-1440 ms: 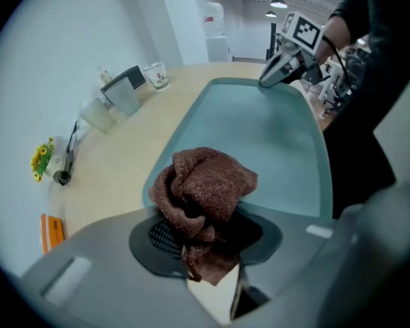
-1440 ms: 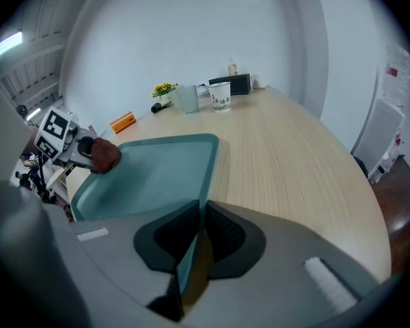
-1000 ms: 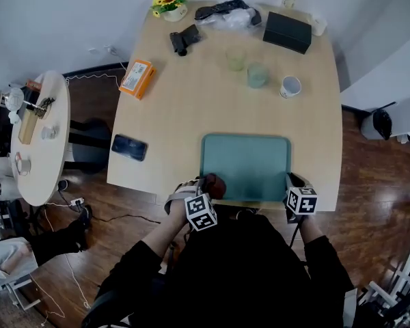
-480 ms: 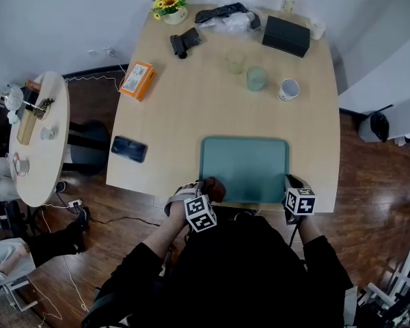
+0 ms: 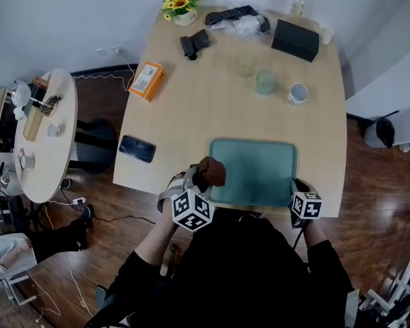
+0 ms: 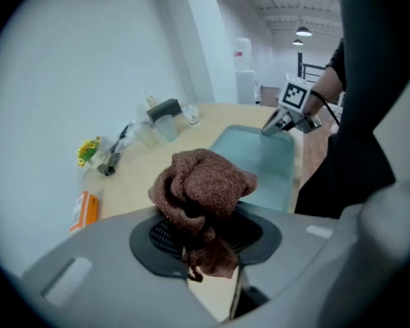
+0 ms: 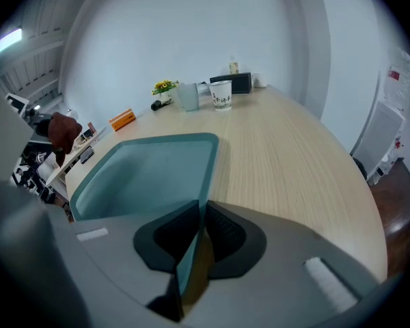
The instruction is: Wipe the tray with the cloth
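Left tool (image 6: 205, 231): lower centre of the left gripper view; at the lower left of the tray in the head view. Jaws nearly together, clamped on a bunched brown cloth (image 6: 205, 186). The bulk of the cloth stands up past the jaw tips and a small tail hangs below them. The cloth looks raised off the surface, over the tray's near left corner.

Right tool (image 7: 195, 241): lower centre of the right gripper view; lower right of the tray in the head view. Jaws pinched on the near right rim of the tray (image 7: 143, 176), with the rim running between the pads.

Tray: teal, rectangular with rounded corners, lying flat at the near edge of the desk (image 5: 191, 115), lower centre of the head view.

Phone (image 5: 137, 148): dark, flat on the desk, left of the tray near the left edge.

Orange box (image 5: 147, 80): left edge of the desk, further up.

Two glasses (image 5: 245, 63), one mug (image 5: 298, 93): in a loose row above the tray, well apart from it.

Black box (image 5: 295, 39): upper right of the desk.

Flowers (image 5: 181, 5): yellow, upper left corner of the desk.
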